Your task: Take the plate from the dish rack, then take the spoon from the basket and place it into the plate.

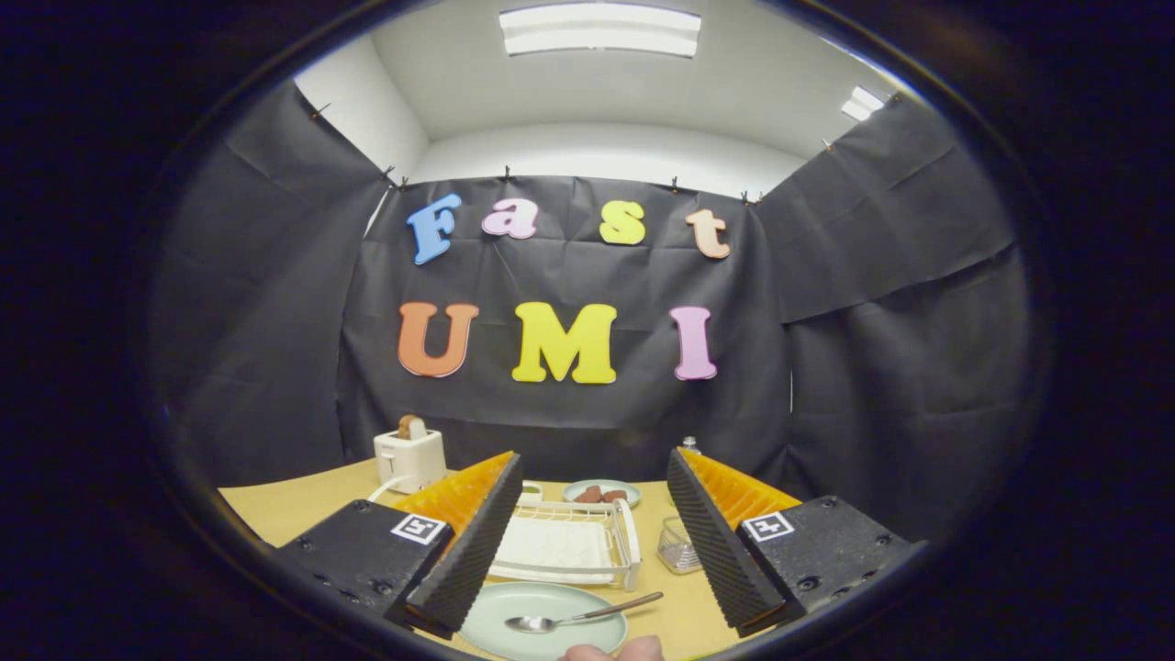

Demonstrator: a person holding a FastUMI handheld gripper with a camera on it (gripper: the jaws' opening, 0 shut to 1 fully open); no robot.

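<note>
A pale green plate (542,629) lies flat on the wooden table, low between my fingers. A metal spoon (578,615) rests across it, bowl on the plate and handle reaching out over the right rim. Beyond the plate stands the white dish rack (574,546), with nothing standing in it. A small clear mesh basket (679,548) sits right of the rack, just inside my right finger. My gripper (587,588) hangs open above the plate, its fingers wide apart and holding nothing.
A white toaster (410,457) with bread in its slot stands at the back left. A second green plate (601,493) with brown pieces sits behind the rack. Fingertips of a person's hand (613,651) show at the table's near edge. Black cloth walls surround the table.
</note>
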